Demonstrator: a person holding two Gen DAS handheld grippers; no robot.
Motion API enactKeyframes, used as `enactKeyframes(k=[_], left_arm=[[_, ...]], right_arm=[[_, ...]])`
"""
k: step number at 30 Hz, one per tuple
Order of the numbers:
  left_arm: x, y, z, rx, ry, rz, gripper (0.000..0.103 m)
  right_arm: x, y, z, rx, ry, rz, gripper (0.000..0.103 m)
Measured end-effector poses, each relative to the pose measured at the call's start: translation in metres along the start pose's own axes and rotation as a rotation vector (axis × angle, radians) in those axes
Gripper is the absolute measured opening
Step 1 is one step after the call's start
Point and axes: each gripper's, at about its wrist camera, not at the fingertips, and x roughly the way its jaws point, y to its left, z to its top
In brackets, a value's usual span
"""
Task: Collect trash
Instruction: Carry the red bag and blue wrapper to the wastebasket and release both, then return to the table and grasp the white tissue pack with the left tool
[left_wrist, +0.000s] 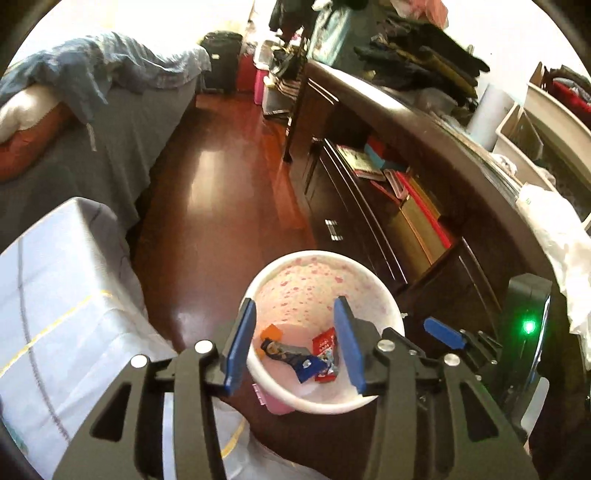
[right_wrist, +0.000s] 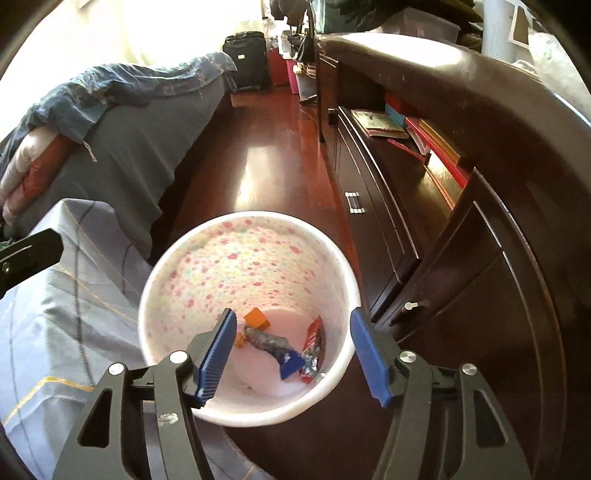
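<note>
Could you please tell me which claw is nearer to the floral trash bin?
Right, as far as the views show. The right claw hangs open over the floral trash bin, which looms larger there; the left claw, also open, appears farther above it.

Wrappers (right_wrist: 284, 350) in bin (right_wrist: 162, 280) on floor (right_wrist: 266, 155), bed (right_wrist: 129, 155) left, dresser (right_wrist: 461, 229) right, suitcase (right_wrist: 247, 59) behind.

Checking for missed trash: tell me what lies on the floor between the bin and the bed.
Nothing: in the right wrist view, the dark wood floor between the floral bin and the bed is bare, showing only glare.
</note>
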Motion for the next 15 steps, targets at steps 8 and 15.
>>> enactKeyframes(k=[8, 15], left_arm=[[-0.068, 0.02, -0.016, -0.033, -0.099, 0.132, 0.058], [-0.127, 0.046, -0.04, -0.071, -0.157, 0.268, 0.07]], right_arm=[[-0.038, 0.023, -0.006, -0.008, -0.023, 0.065, 0.072], [-0.084, 0.066, -0.019, -0.058, -0.063, 0.167, 0.088]])
